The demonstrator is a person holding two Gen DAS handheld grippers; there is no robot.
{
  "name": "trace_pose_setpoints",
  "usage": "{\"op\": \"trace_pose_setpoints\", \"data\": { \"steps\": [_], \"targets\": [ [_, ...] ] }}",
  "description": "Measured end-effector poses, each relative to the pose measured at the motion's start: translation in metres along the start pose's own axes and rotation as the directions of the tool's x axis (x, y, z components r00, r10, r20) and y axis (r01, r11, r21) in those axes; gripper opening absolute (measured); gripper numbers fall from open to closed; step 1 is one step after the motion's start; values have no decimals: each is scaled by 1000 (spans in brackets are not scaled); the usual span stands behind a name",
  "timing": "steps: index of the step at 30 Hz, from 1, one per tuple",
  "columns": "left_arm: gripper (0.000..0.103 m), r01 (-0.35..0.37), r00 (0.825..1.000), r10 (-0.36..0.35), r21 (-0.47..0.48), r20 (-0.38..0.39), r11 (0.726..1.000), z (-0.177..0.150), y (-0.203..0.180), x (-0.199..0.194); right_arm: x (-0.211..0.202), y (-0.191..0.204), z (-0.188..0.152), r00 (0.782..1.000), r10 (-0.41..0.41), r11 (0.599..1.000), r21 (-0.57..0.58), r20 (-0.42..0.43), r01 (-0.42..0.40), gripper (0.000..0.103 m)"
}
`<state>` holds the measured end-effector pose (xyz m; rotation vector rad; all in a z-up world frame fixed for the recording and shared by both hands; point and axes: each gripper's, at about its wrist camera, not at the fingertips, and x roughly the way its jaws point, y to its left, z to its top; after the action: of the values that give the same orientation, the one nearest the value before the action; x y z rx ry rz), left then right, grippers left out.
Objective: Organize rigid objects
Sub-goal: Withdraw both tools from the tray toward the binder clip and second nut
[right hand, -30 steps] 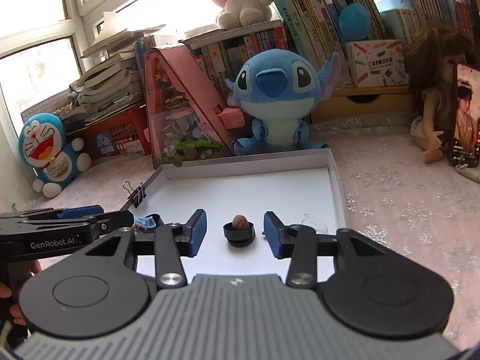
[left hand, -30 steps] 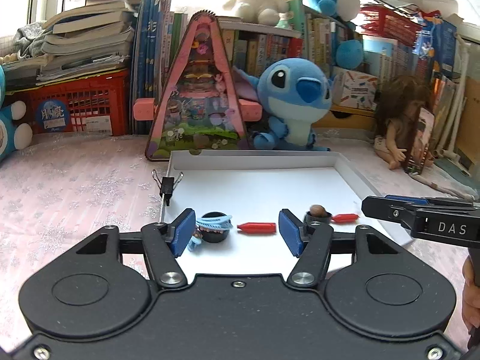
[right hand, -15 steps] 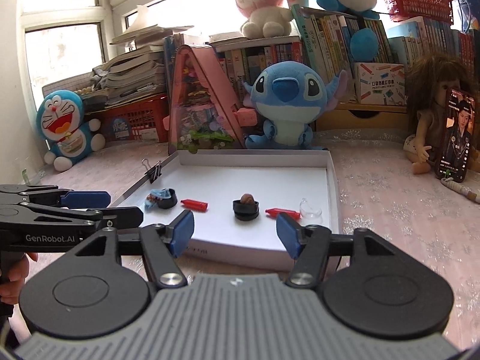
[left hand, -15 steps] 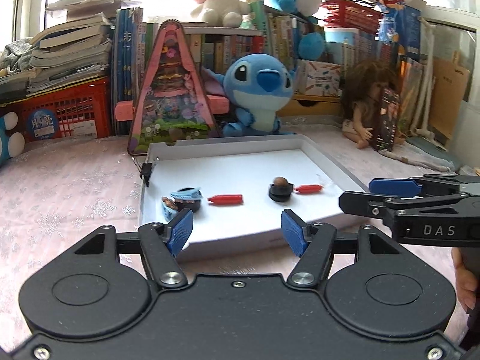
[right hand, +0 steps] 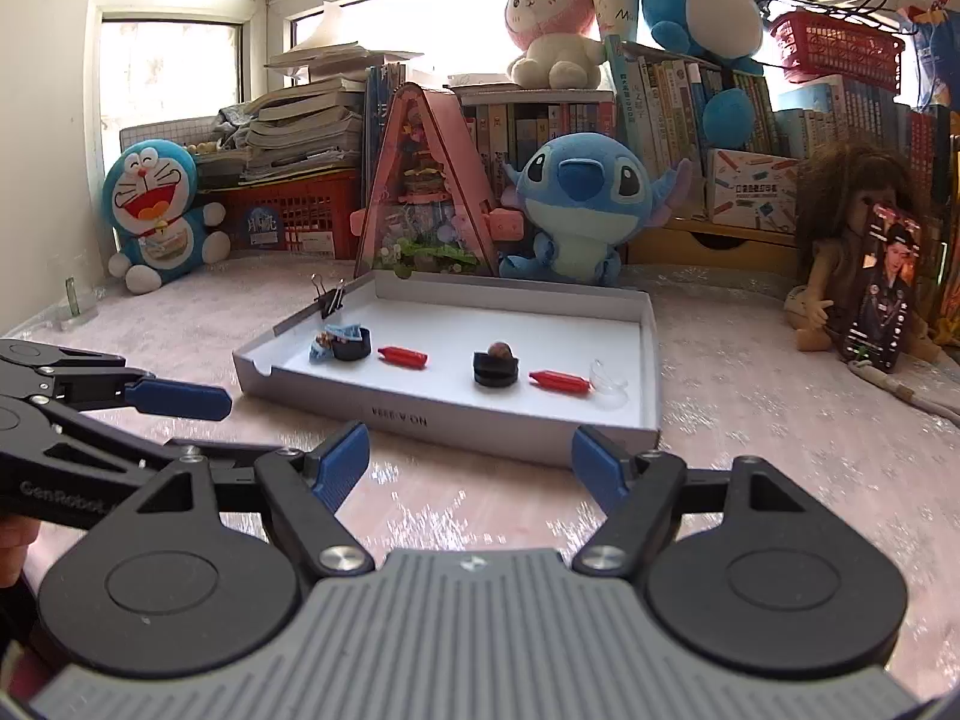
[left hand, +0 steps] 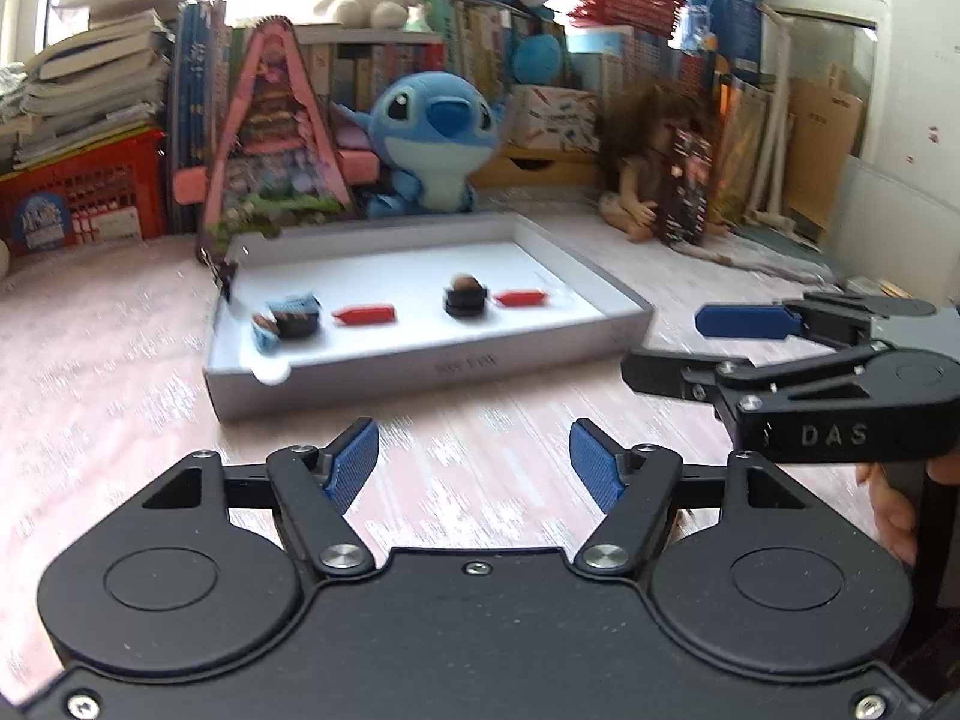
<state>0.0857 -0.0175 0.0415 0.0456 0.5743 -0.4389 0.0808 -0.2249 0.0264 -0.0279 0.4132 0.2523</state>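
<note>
Both tools, left tool (left hand: 474, 459) and right tool (right hand: 470, 461), have backed off the tray (right hand: 480, 417), tilted down, seemingly level, jaws opening, empty.

Both wrist views low over tabletop, facing white tray (left hand: 420, 360) (right hand: 456, 420) nearby, shared.

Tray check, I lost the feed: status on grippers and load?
Left gripper and right gripper empty, jaws opening, short of the white tray. Two black caps, two red pieces inside. Nothing in between.
</note>
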Motion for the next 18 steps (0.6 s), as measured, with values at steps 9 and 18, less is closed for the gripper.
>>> {"op": "trace_pose_setpoints", "data": {
  "steps": [9, 18],
  "targets": [
    [69, 91, 995, -90, 32, -29, 995, -28, -21, -14, -22, -6, -20, 999, -37, 998, -54, -3, 36, 85],
    [65, 150, 988, -147, 82, -38, 985, -48, -47, -10, -26, -8, -33, 999, -48, 997, -58, -15, 47, 85]
  ]
}}
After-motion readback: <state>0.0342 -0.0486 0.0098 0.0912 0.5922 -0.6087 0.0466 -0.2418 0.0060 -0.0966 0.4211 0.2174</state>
